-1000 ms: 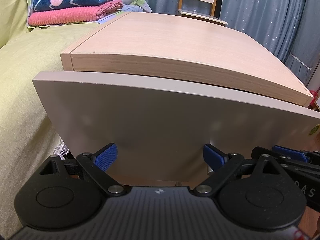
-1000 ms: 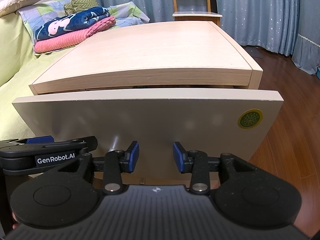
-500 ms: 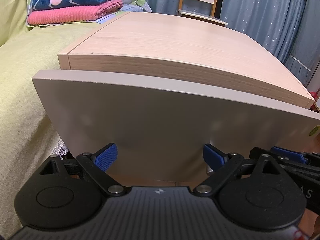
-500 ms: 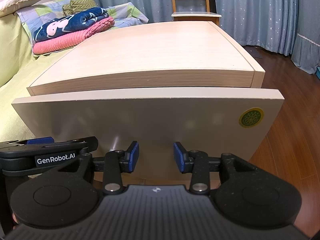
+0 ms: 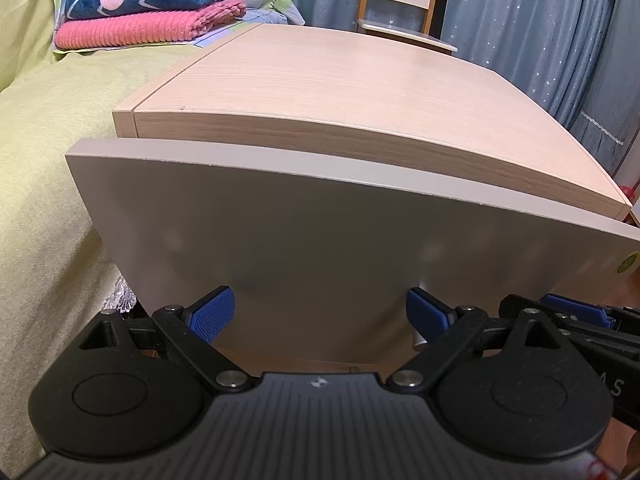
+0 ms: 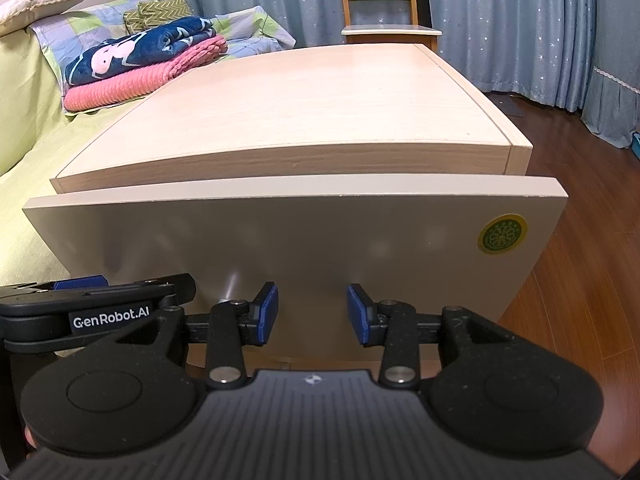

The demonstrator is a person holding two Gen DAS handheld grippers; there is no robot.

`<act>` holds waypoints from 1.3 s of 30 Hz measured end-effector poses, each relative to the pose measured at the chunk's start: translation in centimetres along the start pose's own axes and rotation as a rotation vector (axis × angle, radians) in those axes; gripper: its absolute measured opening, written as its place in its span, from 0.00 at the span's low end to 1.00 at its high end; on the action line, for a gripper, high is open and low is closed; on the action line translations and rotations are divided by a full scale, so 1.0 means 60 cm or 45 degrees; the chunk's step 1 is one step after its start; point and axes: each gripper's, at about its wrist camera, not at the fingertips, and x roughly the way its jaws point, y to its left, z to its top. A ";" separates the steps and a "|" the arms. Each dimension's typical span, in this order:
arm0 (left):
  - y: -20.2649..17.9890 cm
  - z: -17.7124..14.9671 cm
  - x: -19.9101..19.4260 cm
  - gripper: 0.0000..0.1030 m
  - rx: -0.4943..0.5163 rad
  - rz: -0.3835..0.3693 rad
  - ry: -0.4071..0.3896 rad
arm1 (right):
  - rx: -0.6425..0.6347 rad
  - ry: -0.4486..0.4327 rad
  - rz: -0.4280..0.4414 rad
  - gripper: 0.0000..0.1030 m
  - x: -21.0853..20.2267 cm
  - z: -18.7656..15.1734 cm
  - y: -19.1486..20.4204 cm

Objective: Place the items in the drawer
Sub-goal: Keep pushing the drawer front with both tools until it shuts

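Right across mid-frame, the beige flat drawer front (image 5: 320,240) sits shut under the light wooden cabinet top (image 5: 340,92); left gripper (image 5: 320,312) gapes wide, right gripper (image 6: 312,312) narrower, both empty against its lower edge.

Right wrist view: my right gripper (image 6: 312,314) sits low and close to the drawer front (image 6: 296,248), blue pads (image 6: 267,312) parted with a clear gap, nothing between them. Whether the pads touch the panel, I cannot tell. Drawer front is pale grey-beige, with a round green-and-yellow sticker (image 6: 502,235) near its upper right corner. Above it, the light wood cabinet top (image 6: 296,108) runs away from me, bare. Left gripper (image 6: 80,308) enters at near left, lettered "GenRobot.AI"; its jaws are hidden from here. Far left: yellow-green bedding (image 6: 24,128), a folded pink blanket (image 6: 132,80) under a navy one (image 6: 136,52). Far behind: blue starred curtains (image 6: 500,20), a wooden chair (image 6: 384,0). Right: dark wood floor (image 6: 580,240).
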 end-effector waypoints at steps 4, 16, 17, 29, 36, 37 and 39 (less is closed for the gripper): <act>0.002 0.003 0.002 0.91 -0.008 -0.002 0.001 | 0.003 0.000 -0.001 0.33 0.001 0.001 0.001; 0.004 0.010 0.010 0.91 -0.013 -0.007 0.004 | 0.003 -0.003 -0.007 0.33 0.004 0.008 0.006; 0.004 0.010 0.010 0.91 -0.012 -0.007 0.004 | 0.002 -0.003 -0.007 0.33 0.005 0.009 0.006; 0.007 0.011 0.016 0.91 -0.018 -0.010 0.003 | 0.005 -0.008 -0.012 0.33 0.010 0.025 0.009; 0.006 0.016 0.022 0.91 -0.023 -0.012 0.004 | 0.007 -0.011 -0.014 0.33 0.014 0.034 0.010; 0.006 0.017 0.022 0.91 -0.024 -0.012 0.004 | 0.007 -0.011 -0.014 0.33 0.014 0.035 0.010; 0.006 0.019 0.024 0.91 -0.025 -0.013 0.005 | 0.008 -0.012 -0.015 0.33 0.016 0.036 0.011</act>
